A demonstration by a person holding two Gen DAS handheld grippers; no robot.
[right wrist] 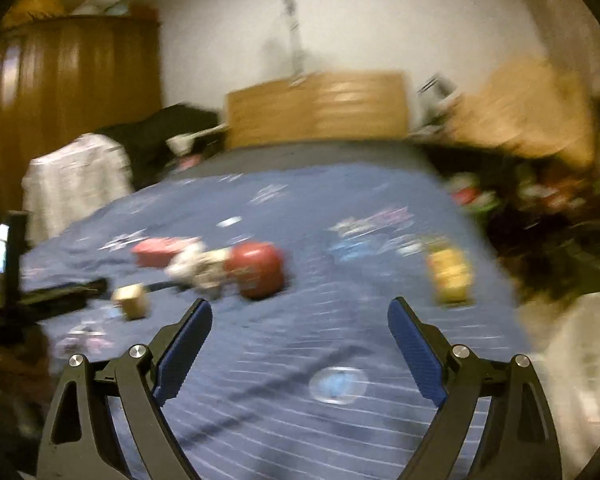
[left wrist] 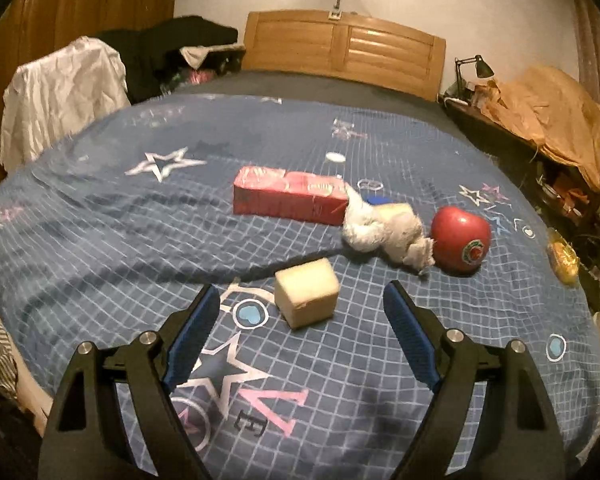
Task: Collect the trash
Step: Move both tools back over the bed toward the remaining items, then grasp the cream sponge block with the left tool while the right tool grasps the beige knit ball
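Observation:
On the blue patterned bedspread (left wrist: 100, 220) lie a small beige cube (left wrist: 306, 298), a crumpled white tissue wad (left wrist: 384, 232), a red apple (left wrist: 460, 244), a pink box (left wrist: 290, 196) and a yellow wrapped item (left wrist: 562, 258) at the right edge. My left gripper (left wrist: 302, 300) is open, its jaws just short of the cube on either side. My right gripper (right wrist: 300, 314) is open and empty above the bedspread (right wrist: 300, 432), well short of the apple (right wrist: 256, 268), tissue (right wrist: 198, 266), cube (right wrist: 132, 300) and yellow item (right wrist: 450, 276). The right wrist view is blurred.
A wooden headboard (left wrist: 340, 48) stands at the far end. Clothes are piled at the far left (left wrist: 60, 92). A cluttered side table with a lamp (left wrist: 474, 68) and brown paper (left wrist: 552, 112) runs along the right. A wardrobe (right wrist: 60, 100) stands at the left.

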